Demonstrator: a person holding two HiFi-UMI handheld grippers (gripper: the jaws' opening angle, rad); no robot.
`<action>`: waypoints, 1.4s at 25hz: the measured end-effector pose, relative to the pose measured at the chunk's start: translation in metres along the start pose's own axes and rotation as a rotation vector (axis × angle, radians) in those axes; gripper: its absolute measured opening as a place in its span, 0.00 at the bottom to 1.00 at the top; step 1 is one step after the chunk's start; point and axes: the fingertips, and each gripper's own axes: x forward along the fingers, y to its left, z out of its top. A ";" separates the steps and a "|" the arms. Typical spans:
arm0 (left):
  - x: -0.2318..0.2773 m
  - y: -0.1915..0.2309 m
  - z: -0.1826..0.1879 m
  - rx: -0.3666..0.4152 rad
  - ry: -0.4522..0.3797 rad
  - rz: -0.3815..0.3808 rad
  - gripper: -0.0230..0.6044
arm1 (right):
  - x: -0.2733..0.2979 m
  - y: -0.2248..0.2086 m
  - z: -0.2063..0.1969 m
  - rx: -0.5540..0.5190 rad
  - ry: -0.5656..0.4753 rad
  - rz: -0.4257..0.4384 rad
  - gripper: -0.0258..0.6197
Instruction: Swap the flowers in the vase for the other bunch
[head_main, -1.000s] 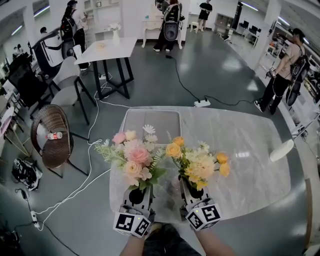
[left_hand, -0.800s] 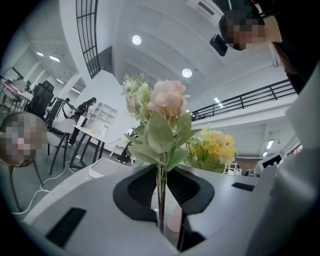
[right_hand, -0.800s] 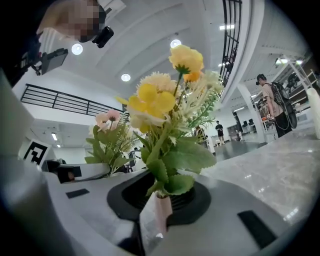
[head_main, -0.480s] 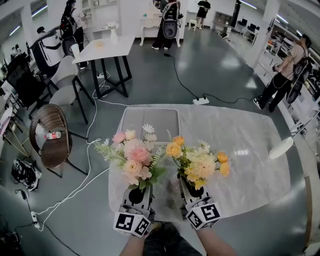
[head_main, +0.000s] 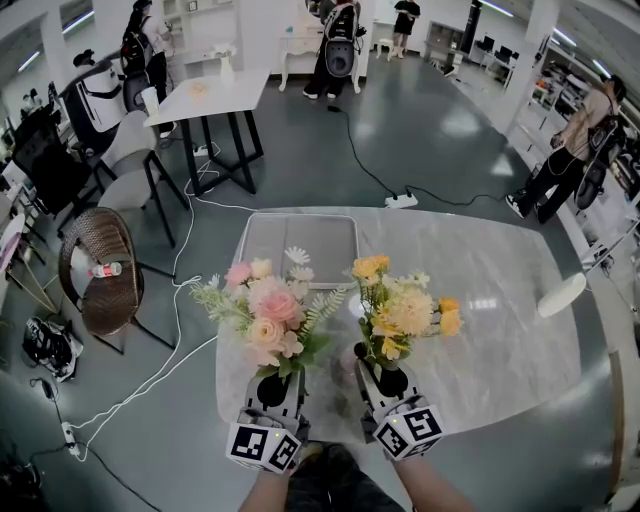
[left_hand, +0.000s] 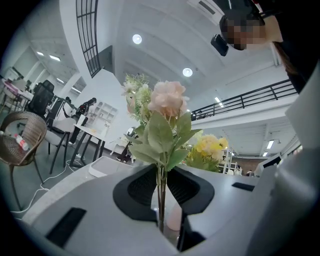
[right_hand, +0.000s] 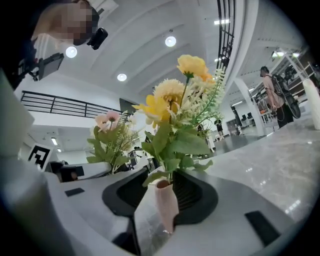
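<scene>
My left gripper (head_main: 275, 385) is shut on the stems of the pink bunch (head_main: 265, 312), which stands upright above it; the stems (left_hand: 160, 197) run down between the pads. My right gripper (head_main: 385, 380) is open, its jaws having just been opening. Between them stands a small pink vase (right_hand: 165, 205) with the yellow bunch (head_main: 402, 312) in it, the pads apart from it. The same vase (left_hand: 173, 217) shows pale behind the pink stems. Both grippers sit side by side at the near edge of the marble table (head_main: 500, 300).
A white tray (head_main: 300, 245) lies on the table's far left part. A white oblong object (head_main: 563, 298) sits at the table's right edge. A wicker chair (head_main: 100, 270) and floor cables (head_main: 180, 300) are to the left. People stand far off in the room.
The right jaws have opened off the yellow bunch, which now stands straighter and a little farther from me in the vase. The left gripper and pink bunch have not moved.
</scene>
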 end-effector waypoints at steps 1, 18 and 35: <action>0.000 0.000 0.000 -0.001 0.001 0.002 0.15 | -0.001 -0.001 -0.002 0.003 0.006 -0.001 0.27; -0.003 0.001 -0.006 0.000 0.001 0.025 0.15 | -0.008 -0.008 -0.027 0.057 0.073 0.004 0.27; -0.044 0.003 0.008 0.024 -0.005 0.107 0.15 | -0.039 0.017 -0.020 0.010 0.107 0.122 0.20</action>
